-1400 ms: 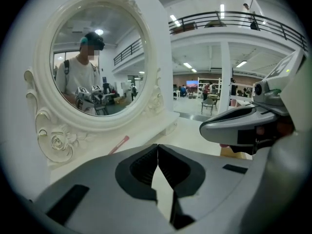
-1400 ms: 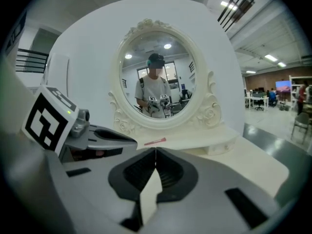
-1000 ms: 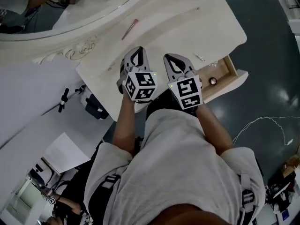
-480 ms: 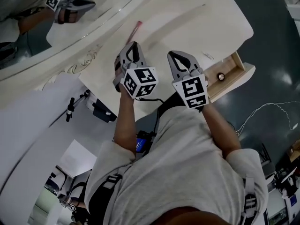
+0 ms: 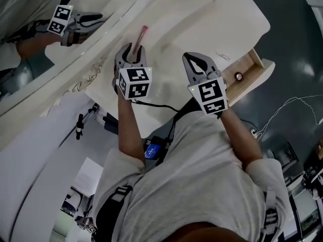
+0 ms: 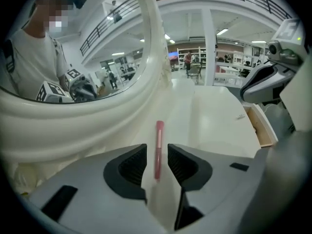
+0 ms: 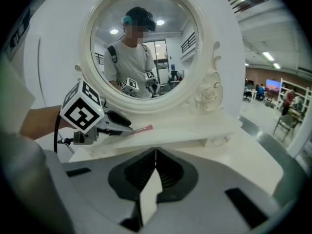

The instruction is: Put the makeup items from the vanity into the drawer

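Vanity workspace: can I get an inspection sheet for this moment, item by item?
Surface: white vanity top, carved frame along its back edge.
Job's things: pink tube lying on the top; drawer open, a small round thing shows at it, unclear what.
Clutter: small thin object near the drawer side, too small to identify.
Grippers: left gripper jaws opening, tube between them, pads not pressing; right gripper shut, empty.
Cables: black cable below left gripper; white cable on floor.
Surroundings: oval mirror; dark floor.
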Demonstrator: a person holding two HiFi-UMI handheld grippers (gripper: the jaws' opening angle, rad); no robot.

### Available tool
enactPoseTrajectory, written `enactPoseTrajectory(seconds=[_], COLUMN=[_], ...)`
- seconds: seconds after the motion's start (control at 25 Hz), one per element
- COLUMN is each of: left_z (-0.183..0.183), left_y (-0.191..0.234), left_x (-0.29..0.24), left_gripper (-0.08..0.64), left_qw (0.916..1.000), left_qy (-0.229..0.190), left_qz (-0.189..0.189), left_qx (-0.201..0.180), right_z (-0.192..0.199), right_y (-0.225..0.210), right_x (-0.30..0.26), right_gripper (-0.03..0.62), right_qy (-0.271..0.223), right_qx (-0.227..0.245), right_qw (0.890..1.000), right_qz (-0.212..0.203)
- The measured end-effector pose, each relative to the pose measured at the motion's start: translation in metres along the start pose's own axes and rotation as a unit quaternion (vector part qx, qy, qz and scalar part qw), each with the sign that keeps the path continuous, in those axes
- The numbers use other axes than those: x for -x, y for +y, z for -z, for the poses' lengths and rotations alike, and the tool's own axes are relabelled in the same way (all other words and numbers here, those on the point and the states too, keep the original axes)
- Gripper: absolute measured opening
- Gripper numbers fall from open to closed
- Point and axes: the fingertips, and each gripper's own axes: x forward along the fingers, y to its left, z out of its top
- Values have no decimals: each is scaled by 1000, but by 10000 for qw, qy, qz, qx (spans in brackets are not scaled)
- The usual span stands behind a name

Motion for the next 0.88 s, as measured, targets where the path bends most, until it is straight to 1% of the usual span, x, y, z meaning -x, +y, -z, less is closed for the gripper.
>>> enactPoseTrajectory(seconds=[0.12, 0.28, 0.52, 0.6, 0.68, 0.72, 0.88], left_z=[2, 7, 9, 9, 10, 10, 10], left_y=[-3, -3, -4, -6, -10, -11, -12], left_x=[-5, -10, -13, -14, -14, -14, -15], left_gripper=[132, 132, 128, 109, 57, 46, 45], left_qw=[9998, 9994, 9986, 9974, 9954, 9948, 9951], left_qy=[65, 246, 243, 232, 237, 247, 258], left_qz=[158, 197, 313, 420, 535, 552, 454], left_qx=[97, 108, 365, 536, 756, 823, 834], right_z=[-2, -5, -4, -4, -5, -5, -6], right_y=[-5, -5, -6, -8, -8, -8, -8], right_x=[2, 3, 2, 1, 1, 1, 0], right_gripper=[15, 15, 15, 15, 15, 15, 15], right_qy=[-13, -20, -13, -21, -38, -47, -88], right_qx=[-35, -59, -107, -127, -161, -173, -163], right_qw=[10000, 9999, 9998, 9998, 9997, 9996, 9997], right_qz=[92, 126, 158, 178, 195, 199, 177])
